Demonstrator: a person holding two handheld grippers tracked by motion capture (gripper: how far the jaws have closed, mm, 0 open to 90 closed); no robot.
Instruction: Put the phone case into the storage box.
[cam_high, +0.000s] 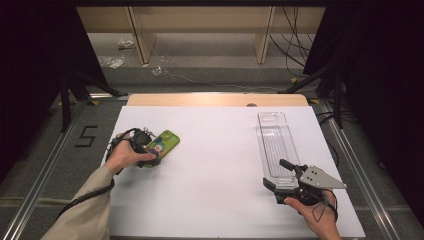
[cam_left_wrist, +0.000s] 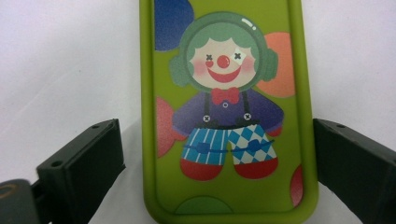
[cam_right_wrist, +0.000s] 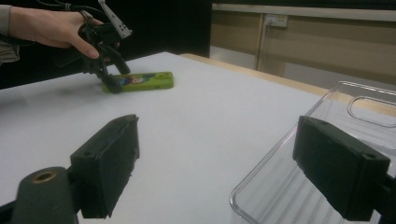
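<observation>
Right gripper (cam_high: 281, 176) jaws wide | clear tray (cam_high: 274, 145) beside | green phone case (cam_high: 162, 145) far

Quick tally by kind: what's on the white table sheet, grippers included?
Green phone case with a clown print: 1
Clear plastic tray: 1
Black two-jaw grippers, left gripper and right gripper: 2
Total: 4

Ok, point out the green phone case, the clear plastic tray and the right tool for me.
green phone case (cam_left_wrist: 224, 116): left gripper view, on the clown print on its back.
clear plastic tray (cam_high: 274, 145): high view, on its ribbed floor.
right tool (cam_high: 280, 176): high view, midway between its jaw tips.
</observation>
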